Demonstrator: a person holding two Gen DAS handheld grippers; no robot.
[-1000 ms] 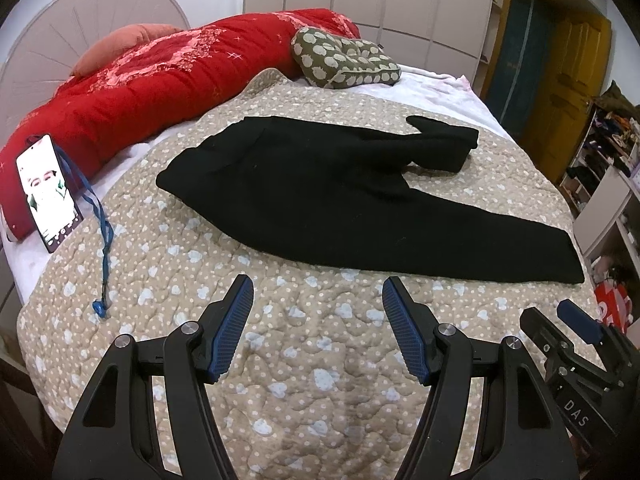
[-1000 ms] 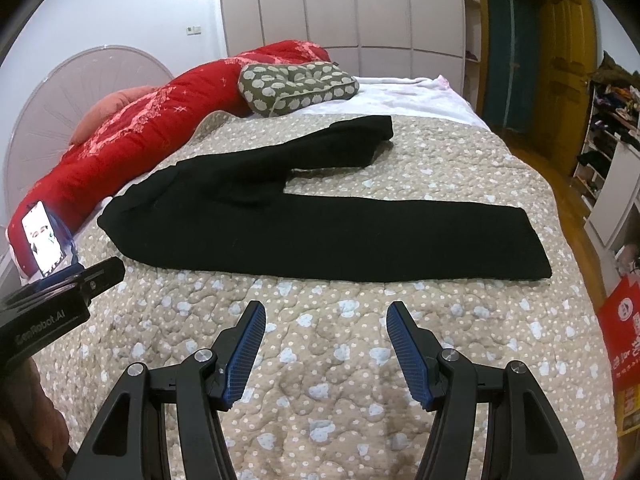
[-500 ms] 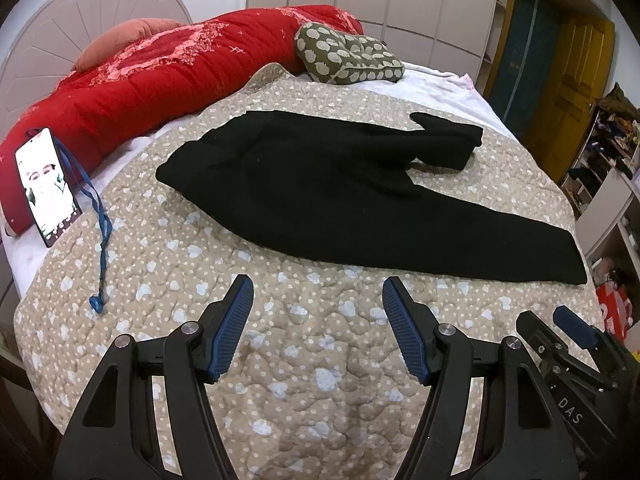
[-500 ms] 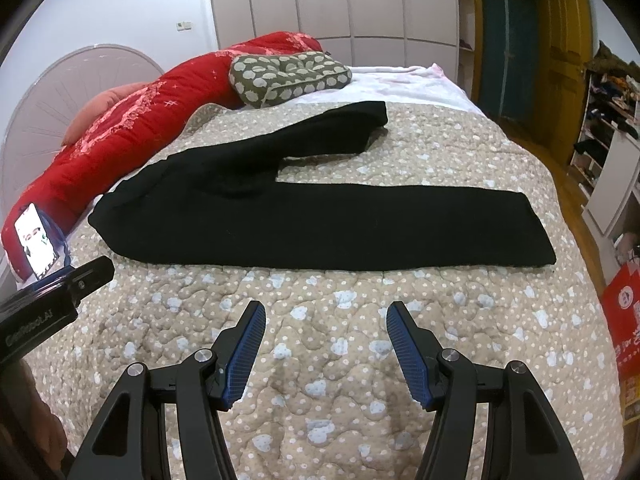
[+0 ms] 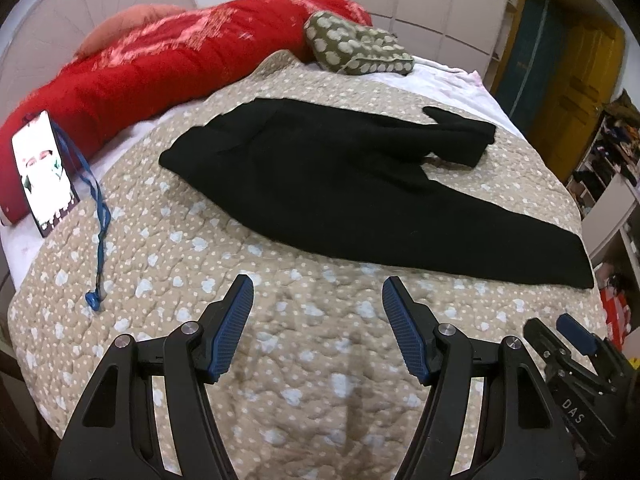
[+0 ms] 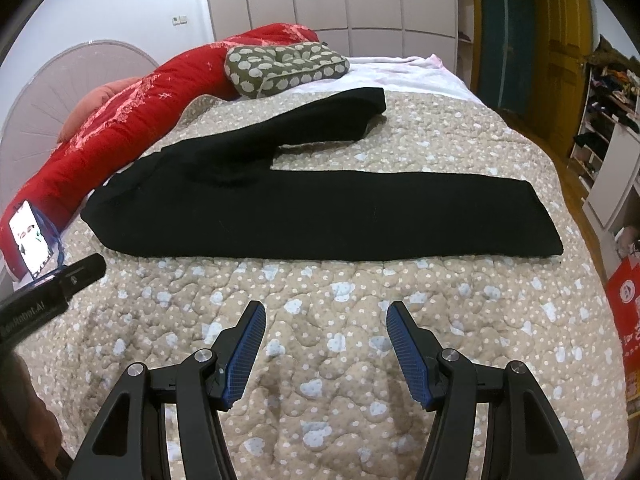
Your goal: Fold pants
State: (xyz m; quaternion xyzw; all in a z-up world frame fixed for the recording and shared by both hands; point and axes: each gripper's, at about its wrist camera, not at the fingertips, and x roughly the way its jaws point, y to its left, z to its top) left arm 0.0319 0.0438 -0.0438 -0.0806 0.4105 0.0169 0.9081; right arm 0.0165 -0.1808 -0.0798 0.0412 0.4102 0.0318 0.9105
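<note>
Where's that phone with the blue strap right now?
The phone leans against the red quilt at the far left of both views, left of the pants. Its strap trails over the bedspread.

A: What's different from a second ago?

B: Both grippers have come forward over the quilt (image 6: 360, 320). In the right wrist view the pants (image 6: 320, 216) sit lower and closer, and the near edge of the long leg is nearer to the right gripper (image 6: 326, 344) than it was.

A: And on the other side?

B: Same story. The left gripper (image 5: 318, 318) has closed in on the pants (image 5: 340, 184), so the strip of quilt (image 5: 160, 264) between them is narrower. The phone (image 5: 42, 168) has slid toward the left edge of that view.

A: Did the pants themselves shift?

B: I can't tell.
</note>
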